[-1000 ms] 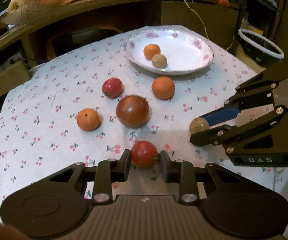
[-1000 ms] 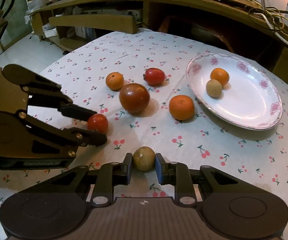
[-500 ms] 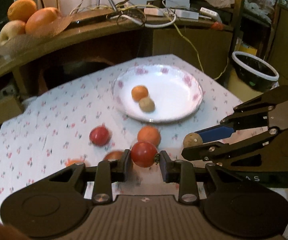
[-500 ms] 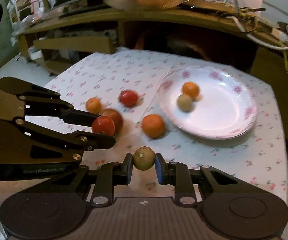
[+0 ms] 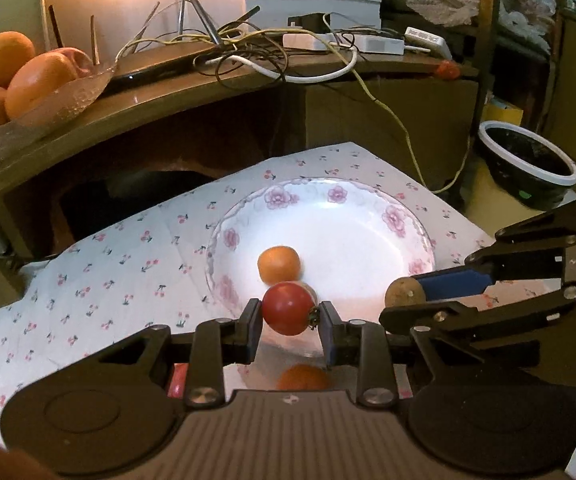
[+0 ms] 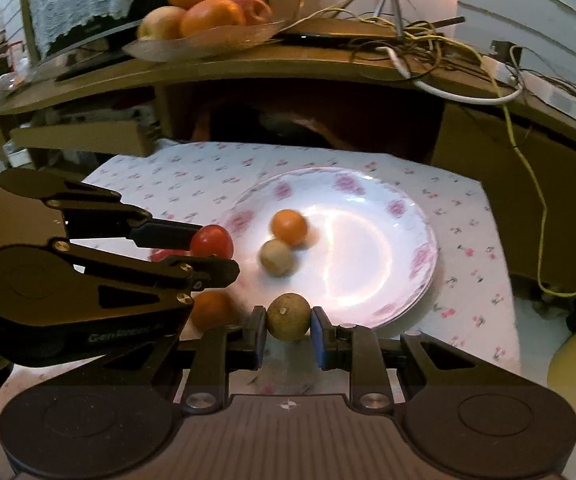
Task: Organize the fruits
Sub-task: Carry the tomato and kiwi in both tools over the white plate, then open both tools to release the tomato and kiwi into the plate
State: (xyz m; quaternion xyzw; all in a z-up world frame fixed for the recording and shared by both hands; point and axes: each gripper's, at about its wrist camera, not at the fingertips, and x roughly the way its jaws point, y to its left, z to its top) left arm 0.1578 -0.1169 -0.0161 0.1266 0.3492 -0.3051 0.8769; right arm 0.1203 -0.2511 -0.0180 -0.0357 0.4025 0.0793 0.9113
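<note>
My left gripper (image 5: 289, 314) is shut on a red tomato (image 5: 288, 308), held just above the near rim of the white flowered plate (image 5: 367, 240). My right gripper (image 6: 288, 322) is shut on a small tan round fruit (image 6: 288, 317) at the plate's near edge (image 6: 407, 296). On the plate lie a small orange (image 6: 288, 227) and another tan fruit (image 6: 276, 257). In the right wrist view the left gripper (image 6: 212, 248) with its tomato (image 6: 211, 241) hangs left of the plate. From the left wrist view the right gripper (image 5: 405, 296) shows at the right with its tan fruit (image 5: 404, 292).
An orange (image 6: 214, 308) and a red fruit (image 5: 178, 380) lie on the cherry-print cloth (image 5: 108, 272) below the grippers. A wooden shelf (image 5: 168, 92) behind carries a fruit bowl (image 6: 204, 12) and tangled cables (image 5: 248, 48). A dark bowl (image 5: 527, 164) stands on the floor at the right.
Both grippers have risen and moved toward the plate with their fruits still held. The plate now fills the middle of each view; the loose fruits on the cloth have slipped below the fingers.
</note>
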